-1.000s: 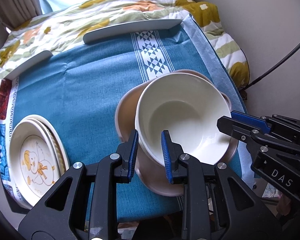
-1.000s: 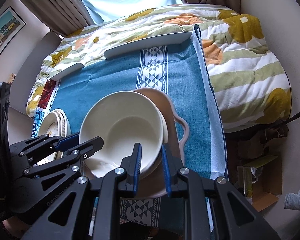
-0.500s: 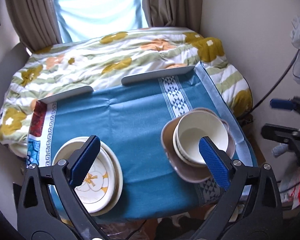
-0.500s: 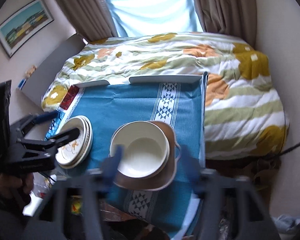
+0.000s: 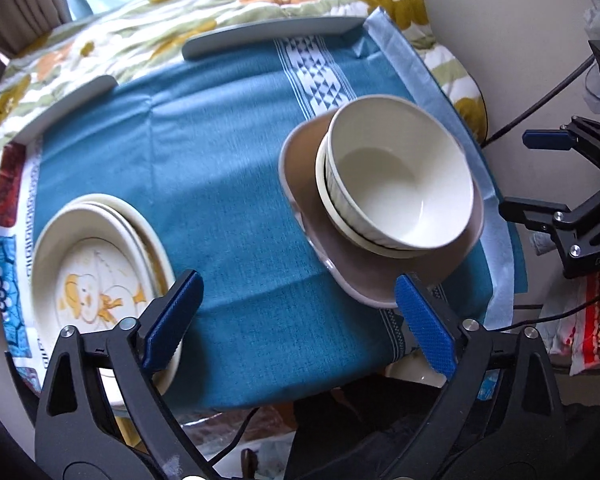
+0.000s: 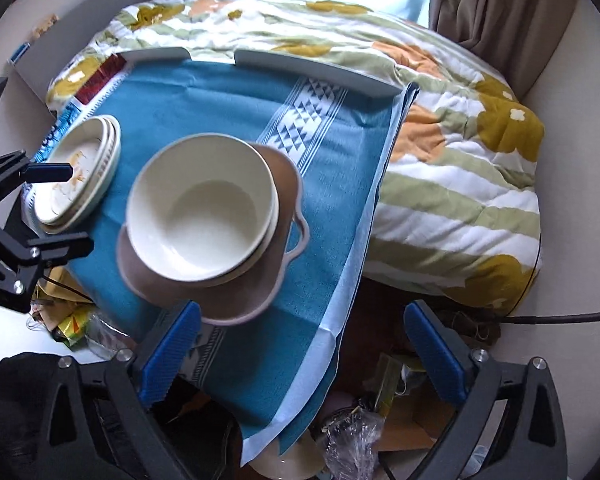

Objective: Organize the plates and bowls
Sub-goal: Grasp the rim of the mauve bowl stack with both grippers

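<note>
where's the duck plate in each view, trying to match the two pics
Left wrist view: the duck plate is lower left, top of its stack, partly behind the left gripper's near finger.
Right wrist view: duck plate sits left of centre, just right of the left gripper.
Shared landmark: the white bowl stacked on the brown dish, to the plate's right in both.

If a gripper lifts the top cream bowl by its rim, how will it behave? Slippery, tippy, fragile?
The cream bowl looks glossy and rigid, probably glazed ceramic, so a rim pinch may slip. It sits nested in another bowl on the brown dish, so it may drag that bowl along. Deep with a narrower base, it may swing when held by one side.
</note>
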{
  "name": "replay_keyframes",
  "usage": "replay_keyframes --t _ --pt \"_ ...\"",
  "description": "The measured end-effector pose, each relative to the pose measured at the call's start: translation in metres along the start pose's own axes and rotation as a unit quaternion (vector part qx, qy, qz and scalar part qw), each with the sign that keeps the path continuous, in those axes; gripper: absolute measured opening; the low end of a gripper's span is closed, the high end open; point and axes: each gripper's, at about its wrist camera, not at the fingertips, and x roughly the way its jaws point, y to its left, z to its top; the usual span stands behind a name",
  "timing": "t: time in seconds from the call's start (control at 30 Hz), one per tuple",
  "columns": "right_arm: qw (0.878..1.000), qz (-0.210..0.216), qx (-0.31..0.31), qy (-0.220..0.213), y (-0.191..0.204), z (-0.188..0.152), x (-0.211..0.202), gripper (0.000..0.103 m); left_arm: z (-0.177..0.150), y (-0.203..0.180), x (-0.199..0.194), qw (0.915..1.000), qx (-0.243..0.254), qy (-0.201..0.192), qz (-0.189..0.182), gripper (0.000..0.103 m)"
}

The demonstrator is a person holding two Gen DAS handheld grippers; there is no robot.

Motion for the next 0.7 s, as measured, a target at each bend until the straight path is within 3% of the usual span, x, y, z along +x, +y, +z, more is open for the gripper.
replay_keyframes --t 0.07,0.13,0.3,0.5,0.57,0.7 --pt "1.0 0.003 -0.011 0.016 -0.001 0.004 0.013 0.082 0.003 0.0 0.013 0.9999 -0.006 0.014 -0.008 0.076" --pt "0.999 0.002 -0.027 0.028 0.002 0.007 0.025 0.072 0.006 -0.003 0.025 0.9996 -0.008 0.025 -0.008 0.072" --pt "0.997 0.019 -0.048 0.06 0.005 0.008 0.051 0.059 0.007 -0.005 0.049 0.9984 -0.015 0.052 -0.015 0.055" --pt "0.996 0.043 -0.054 0.063 0.004 0.012 0.07 0.043 0.011 -0.01 0.066 0.9979 -0.016 0.059 -0.023 0.037" --pt "0.996 0.048 -0.053 0.061 0.003 0.013 0.075 0.042 0.012 -0.014 0.072 0.9982 -0.011 0.057 -0.018 0.029" --pt "0.995 0.068 -0.06 0.052 0.004 0.012 0.084 0.028 0.012 -0.019 0.08 0.9986 -0.014 0.042 -0.03 0.012"
